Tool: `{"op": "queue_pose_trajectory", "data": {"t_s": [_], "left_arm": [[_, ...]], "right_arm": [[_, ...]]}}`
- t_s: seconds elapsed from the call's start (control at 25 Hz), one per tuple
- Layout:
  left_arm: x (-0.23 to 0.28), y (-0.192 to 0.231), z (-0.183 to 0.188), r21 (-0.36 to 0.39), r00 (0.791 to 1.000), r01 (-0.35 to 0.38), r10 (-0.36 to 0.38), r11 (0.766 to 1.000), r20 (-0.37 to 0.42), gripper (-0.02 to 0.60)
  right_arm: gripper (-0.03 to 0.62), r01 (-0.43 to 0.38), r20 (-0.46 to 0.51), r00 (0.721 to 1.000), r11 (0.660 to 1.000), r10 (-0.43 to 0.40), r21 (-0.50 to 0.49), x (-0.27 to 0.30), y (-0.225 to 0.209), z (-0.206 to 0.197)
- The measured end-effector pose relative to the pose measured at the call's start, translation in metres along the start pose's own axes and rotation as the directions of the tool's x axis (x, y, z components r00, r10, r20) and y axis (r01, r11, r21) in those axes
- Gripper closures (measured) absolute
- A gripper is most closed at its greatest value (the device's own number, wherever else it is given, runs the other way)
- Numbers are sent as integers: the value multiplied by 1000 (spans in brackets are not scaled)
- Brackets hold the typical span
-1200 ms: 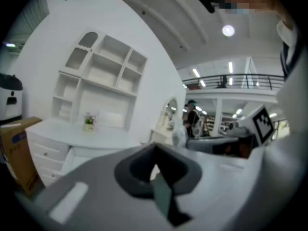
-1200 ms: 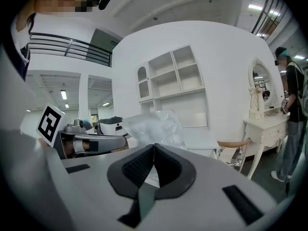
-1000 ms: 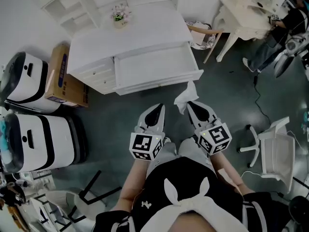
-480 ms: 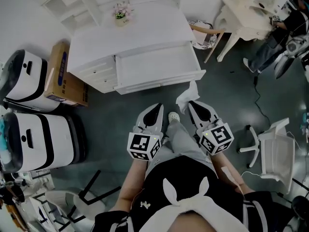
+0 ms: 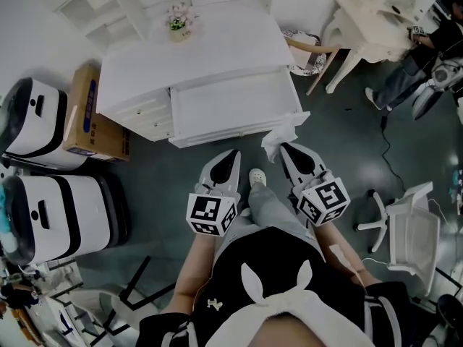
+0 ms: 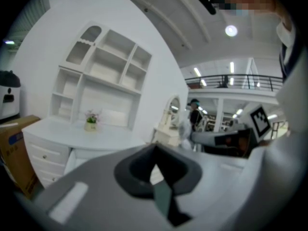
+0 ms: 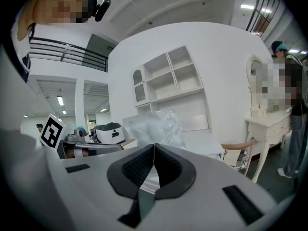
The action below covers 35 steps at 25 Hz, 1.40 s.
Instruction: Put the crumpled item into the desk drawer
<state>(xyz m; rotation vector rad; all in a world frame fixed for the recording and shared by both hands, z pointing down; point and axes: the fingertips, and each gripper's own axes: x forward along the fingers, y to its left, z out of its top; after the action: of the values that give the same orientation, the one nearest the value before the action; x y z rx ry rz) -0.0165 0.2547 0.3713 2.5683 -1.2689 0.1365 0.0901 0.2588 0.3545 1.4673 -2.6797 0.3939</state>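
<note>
1. Crumpled clear plastic wrapper (image 5: 281, 134), pinched by right gripper (image 5: 288, 150), hangs at front corner of open white desk drawer (image 5: 231, 105).
2. Left gripper (image 5: 230, 157), jaws together, carries nothing.
3. Carry past drawer rim before releasing.

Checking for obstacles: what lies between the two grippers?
Head view: the person's white shoe and leg lie between left gripper and right gripper, which grips the crumpled item.
</note>
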Motion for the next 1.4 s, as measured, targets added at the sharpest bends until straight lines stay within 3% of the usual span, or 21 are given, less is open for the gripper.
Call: {"op": "queue_pose_trajectory", "data": {"t_s": [1.4], "left_arm": [[100,73,9,-56,997,-65,62,996,-53,577]], "right_arm": [[585,-24,-56,998,1000,24,-2,111,-84,10]]}}
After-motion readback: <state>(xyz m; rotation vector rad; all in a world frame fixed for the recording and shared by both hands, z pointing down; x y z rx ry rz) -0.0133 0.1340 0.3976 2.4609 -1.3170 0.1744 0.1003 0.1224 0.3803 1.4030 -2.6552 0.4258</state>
